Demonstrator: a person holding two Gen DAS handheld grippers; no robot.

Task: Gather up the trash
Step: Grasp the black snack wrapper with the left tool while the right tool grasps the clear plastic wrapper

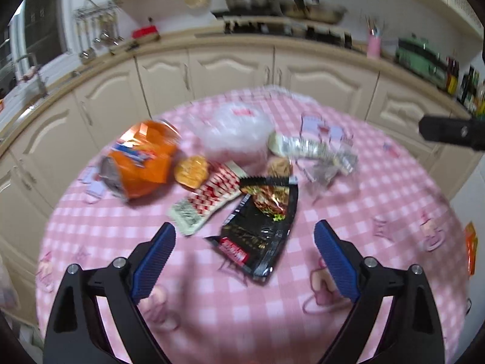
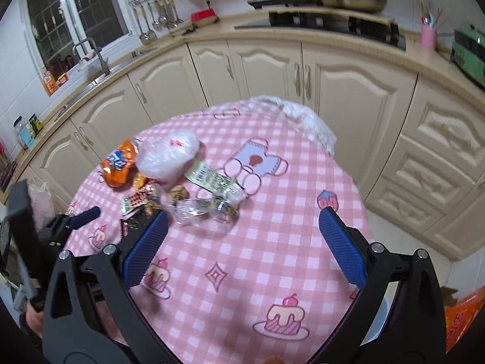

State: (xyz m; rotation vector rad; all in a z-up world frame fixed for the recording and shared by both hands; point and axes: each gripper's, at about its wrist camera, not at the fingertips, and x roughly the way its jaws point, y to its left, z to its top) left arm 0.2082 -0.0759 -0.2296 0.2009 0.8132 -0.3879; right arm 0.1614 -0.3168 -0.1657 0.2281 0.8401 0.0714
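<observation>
Left gripper (image 1: pixel 245 236) wide open, hovering right over the black wrapper (image 1: pixel 260 227) on the pink checked table (image 1: pixel 379 197). Right gripper (image 2: pixel 242 227) wide too, empty, trash pile (image 2: pixel 169 176) just ahead-left

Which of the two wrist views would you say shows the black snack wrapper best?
The left wrist view: the black wrapper lies whole and unobstructed between the open left gripper fingers. In the right wrist view only a sliver shows, mostly hidden behind the right gripper finger.
</observation>
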